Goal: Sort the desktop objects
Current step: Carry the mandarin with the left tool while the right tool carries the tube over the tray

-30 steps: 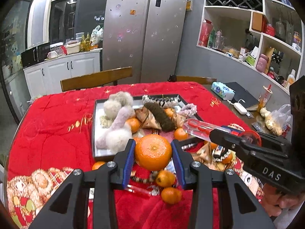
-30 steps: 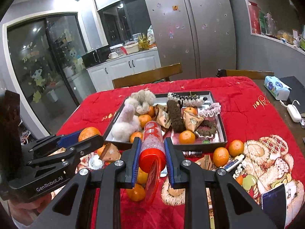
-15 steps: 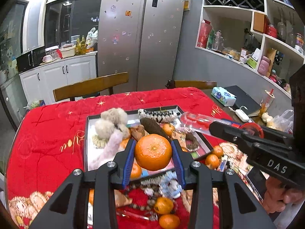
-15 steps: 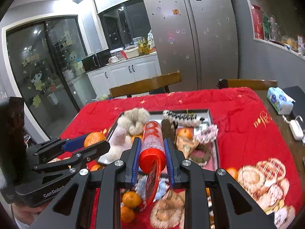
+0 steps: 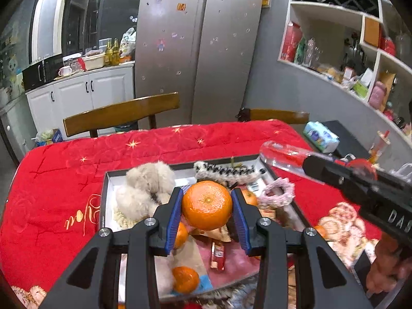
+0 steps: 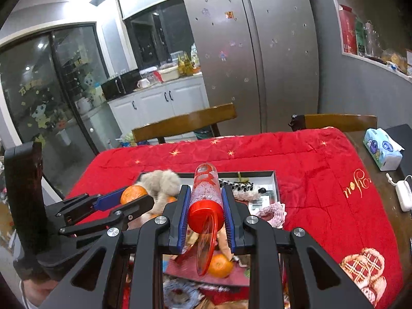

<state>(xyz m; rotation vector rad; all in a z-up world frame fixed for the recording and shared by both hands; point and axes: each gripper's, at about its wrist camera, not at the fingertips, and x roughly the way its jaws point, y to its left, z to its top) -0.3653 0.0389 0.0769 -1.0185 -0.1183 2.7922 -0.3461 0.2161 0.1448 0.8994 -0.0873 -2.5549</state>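
My left gripper [image 5: 206, 207] is shut on an orange mandarin [image 5: 206, 204] and holds it above the near half of the grey tray [image 5: 103, 198]. My right gripper [image 6: 205, 207] is shut on a clear red-capped bottle [image 6: 206, 189] with its lid hanging open, above the same tray [image 6: 276, 184]. The right gripper and bottle [image 5: 283, 157] show at the right of the left wrist view. The left gripper with its mandarin [image 6: 132, 193] shows at the left of the right wrist view.
The tray holds a beige plush toy [image 5: 146, 188], a pink scrunchie [image 5: 276, 193], a striped hair band [image 5: 226, 173], snack packets and more mandarins [image 5: 185, 279]. It lies on a red quilt [image 5: 64, 175]. A tissue pack [image 6: 382, 149] and white charger [image 6: 404, 193] lie to the right. Two chairs stand behind.
Both grippers have moved forward over the tray with their loads. The loose mandarins and items in front of the tray have dropped out of view below.
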